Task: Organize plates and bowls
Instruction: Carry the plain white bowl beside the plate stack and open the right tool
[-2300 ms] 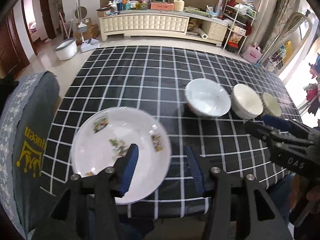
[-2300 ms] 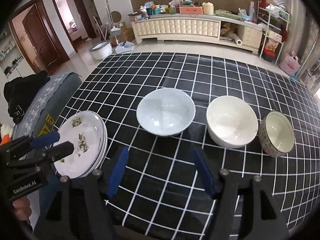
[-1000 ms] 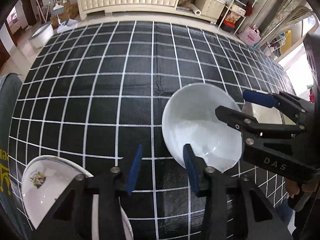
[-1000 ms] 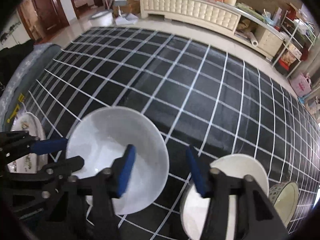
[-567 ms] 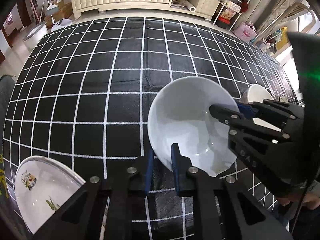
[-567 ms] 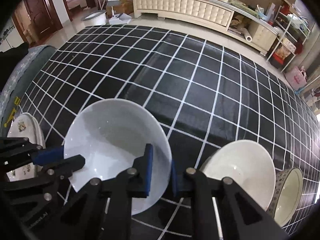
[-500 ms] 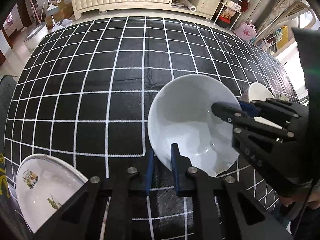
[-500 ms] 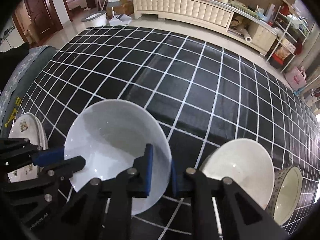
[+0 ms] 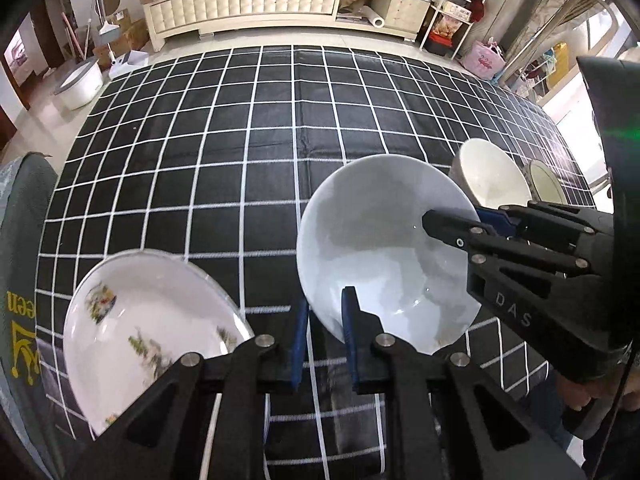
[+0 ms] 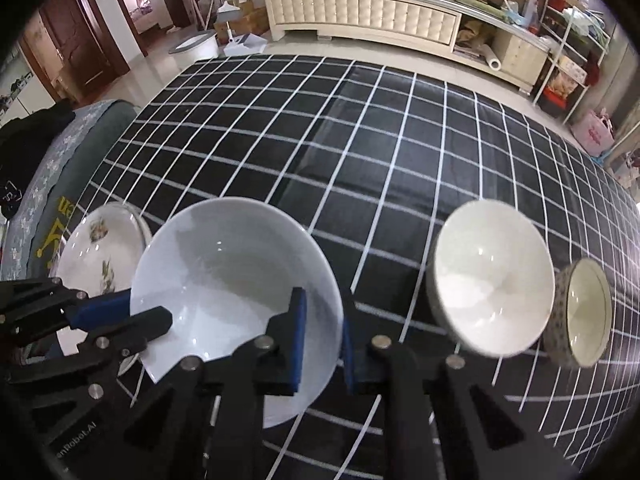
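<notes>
Clamping opposite rims of the white bowl (image 9: 384, 256), the left gripper (image 9: 325, 334) and right gripper (image 10: 324, 336) share its weight, holding it just right of the floral plate (image 9: 148, 328), probably to stack there.

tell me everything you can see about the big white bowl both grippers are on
The large plain white glazed bowl is wide, shallow and empty, with a glossy inside and no pattern. The left gripper pinches one side of its rim and the right gripper the opposite side, one blue pad inside and one outside each time. It sits tilted above the black checked tablecloth, between the flower-printed white plates and the cream bowl. Whether it is clear of the cloth cannot be told.
</notes>
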Action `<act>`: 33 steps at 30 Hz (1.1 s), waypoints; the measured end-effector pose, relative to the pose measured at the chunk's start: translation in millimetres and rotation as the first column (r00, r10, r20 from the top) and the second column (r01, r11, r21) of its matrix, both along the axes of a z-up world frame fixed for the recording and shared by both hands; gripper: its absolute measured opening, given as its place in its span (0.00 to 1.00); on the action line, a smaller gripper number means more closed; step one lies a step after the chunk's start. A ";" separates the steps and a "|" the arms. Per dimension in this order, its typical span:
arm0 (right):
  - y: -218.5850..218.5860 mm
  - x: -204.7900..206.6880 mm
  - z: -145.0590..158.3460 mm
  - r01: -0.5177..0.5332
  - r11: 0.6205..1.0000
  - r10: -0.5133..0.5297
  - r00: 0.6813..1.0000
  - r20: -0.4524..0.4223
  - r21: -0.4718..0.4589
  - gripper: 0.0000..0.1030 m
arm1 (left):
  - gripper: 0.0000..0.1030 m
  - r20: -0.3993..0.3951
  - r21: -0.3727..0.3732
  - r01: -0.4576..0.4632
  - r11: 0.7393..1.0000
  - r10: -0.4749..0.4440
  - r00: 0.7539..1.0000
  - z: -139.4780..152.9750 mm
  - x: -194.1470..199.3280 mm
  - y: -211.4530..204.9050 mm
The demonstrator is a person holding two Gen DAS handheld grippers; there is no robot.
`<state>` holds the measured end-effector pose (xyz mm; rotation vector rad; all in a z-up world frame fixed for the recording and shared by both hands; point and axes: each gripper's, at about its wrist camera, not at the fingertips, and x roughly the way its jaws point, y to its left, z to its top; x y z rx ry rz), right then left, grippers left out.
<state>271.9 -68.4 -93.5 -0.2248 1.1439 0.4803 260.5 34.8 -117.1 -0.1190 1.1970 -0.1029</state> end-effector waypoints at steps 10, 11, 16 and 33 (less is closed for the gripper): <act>4.9 -30.1 -19.2 0.014 1.000 -0.014 0.998 -0.061 -0.003 0.19 | 0.14 -0.036 0.010 -0.002 1.000 0.003 0.999 -13.1 -43.3 4.3; 5.1 -32.4 -21.4 0.016 1.000 -0.016 0.998 -0.068 -0.002 0.19 | 0.14 -0.040 0.013 -0.001 1.000 0.002 0.999 -15.3 -47.2 4.1; 7.0 -47.0 -34.6 0.027 1.000 -0.028 0.995 -0.096 -0.010 0.19 | 0.14 -0.060 0.007 -0.007 1.000 0.008 0.998 -26.3 -57.6 6.0; -2.6 -49.1 -27.4 0.073 0.997 -0.074 0.993 -0.089 -0.021 0.26 | 0.21 -0.032 0.028 -0.026 0.999 0.027 0.999 -28.7 -70.2 10.4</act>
